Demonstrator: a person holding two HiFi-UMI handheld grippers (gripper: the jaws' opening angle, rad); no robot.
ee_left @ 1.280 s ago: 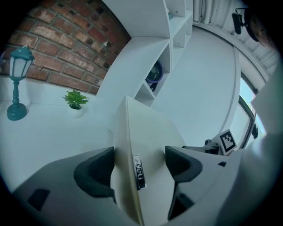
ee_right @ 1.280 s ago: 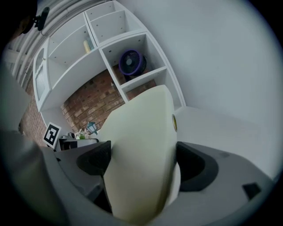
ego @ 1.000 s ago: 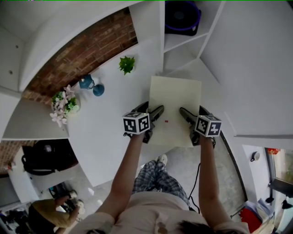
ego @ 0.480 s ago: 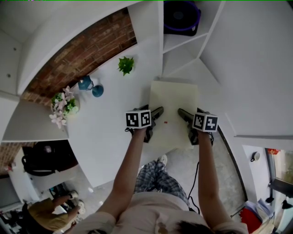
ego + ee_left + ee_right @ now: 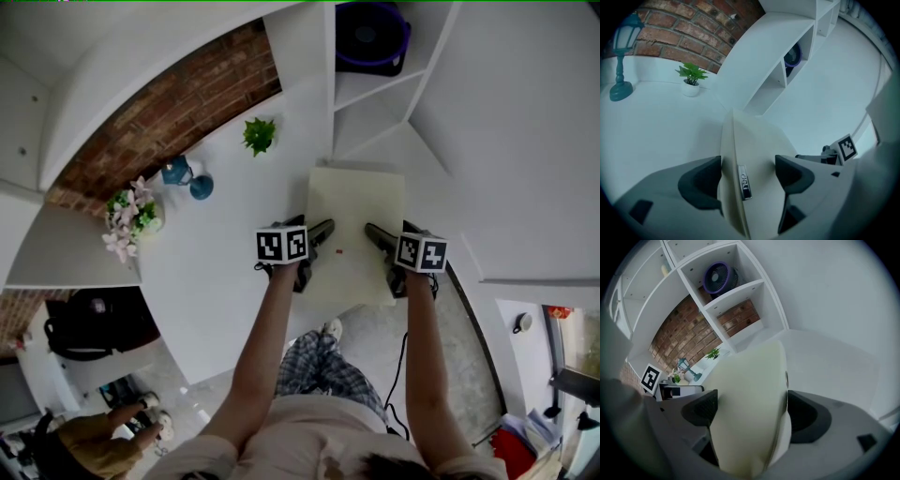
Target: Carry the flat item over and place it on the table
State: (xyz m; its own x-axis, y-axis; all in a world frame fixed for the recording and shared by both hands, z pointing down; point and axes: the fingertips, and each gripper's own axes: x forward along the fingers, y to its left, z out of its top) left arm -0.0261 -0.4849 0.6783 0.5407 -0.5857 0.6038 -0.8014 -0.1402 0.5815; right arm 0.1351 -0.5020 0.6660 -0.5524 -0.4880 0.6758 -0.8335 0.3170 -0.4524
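Note:
I hold a flat cream item, thin like a closed laptop or sleeve, between both grippers over the right end of the white table. My left gripper is shut on its left edge and my right gripper on its right edge. In the left gripper view the item runs edge-on between the jaws of the left gripper, with a small metal logo plate on it. In the right gripper view the item fills the gap of the right gripper.
A small potted plant, a teal lamp and a flower pot stand along the table's brick-wall side. White shelves with a purple fan rise beyond the item. A black bag and a person are lower left.
Both grippers shifted slightly forward with the item. Its far end has dipped, so it looks shorter than a second ago. Both grips are unchanged.

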